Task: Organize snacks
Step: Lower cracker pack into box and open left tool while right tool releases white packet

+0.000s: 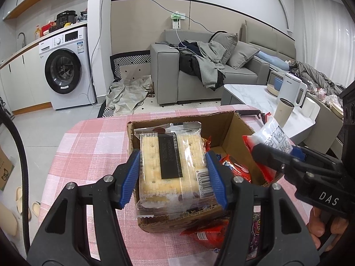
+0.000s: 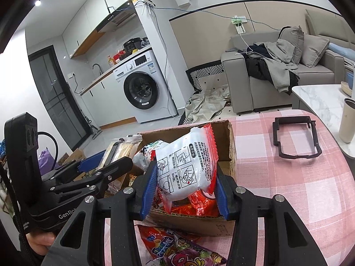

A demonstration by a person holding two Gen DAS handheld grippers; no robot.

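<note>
A cardboard box stands on the pink checked tablecloth. My left gripper is shut on a clear cracker packet and holds it over the box's left side. My right gripper is shut on a white and red snack bag and holds it over the box; that bag also shows in the left wrist view. Red snack packets lie inside the box. More packets lie on the cloth in front of it.
A black rectangular frame lies on the cloth right of the box. A marble coffee table with a beige cup and a white kettle stands beyond. A grey sofa and washing machine are behind.
</note>
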